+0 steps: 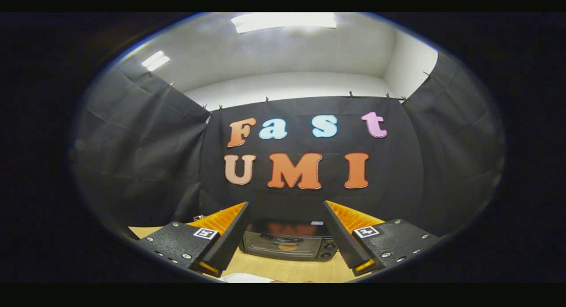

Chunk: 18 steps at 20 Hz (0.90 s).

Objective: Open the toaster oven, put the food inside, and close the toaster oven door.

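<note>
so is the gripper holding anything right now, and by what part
Nothing is held. The gripper has its fingers spread wide with only air between them, and the black toaster oven with its glass door sits beyond them on the light wooden table, untouched.

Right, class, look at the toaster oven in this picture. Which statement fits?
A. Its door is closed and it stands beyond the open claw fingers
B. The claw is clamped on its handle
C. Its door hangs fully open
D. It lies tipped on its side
A: the toaster oven stands upright on the table with its door closed, seen in the gap ahead of the claw, whose fingers are spread and hold nothing.
</note>
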### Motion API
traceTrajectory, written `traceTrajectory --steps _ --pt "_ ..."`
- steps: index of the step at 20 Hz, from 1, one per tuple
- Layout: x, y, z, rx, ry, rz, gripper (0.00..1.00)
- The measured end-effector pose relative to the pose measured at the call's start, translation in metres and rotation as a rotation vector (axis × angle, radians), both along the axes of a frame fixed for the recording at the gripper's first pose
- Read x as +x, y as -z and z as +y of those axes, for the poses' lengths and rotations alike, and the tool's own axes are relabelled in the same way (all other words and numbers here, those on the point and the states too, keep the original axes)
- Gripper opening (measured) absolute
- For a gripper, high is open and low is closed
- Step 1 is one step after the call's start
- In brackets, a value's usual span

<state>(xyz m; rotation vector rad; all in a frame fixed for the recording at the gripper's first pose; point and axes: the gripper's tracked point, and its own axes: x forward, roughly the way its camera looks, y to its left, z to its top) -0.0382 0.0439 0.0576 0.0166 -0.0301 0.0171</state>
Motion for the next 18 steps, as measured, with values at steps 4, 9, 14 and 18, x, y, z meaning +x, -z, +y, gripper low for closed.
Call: traceTrajectory --steps 4,9,14,18 --pt "-0.001 -0.011 -0.007 0.020 0.003 -0.045 0.96" --pt "-0.003 -0.012 -0.008 0.048 -0.026 -0.048 0.96" --pt "0.000 -0.006 -0.015 0.070 -0.032 -0.048 0.96" --pt "0.002 0.000 -0.014 0.058 -0.045 -0.037 0.96"
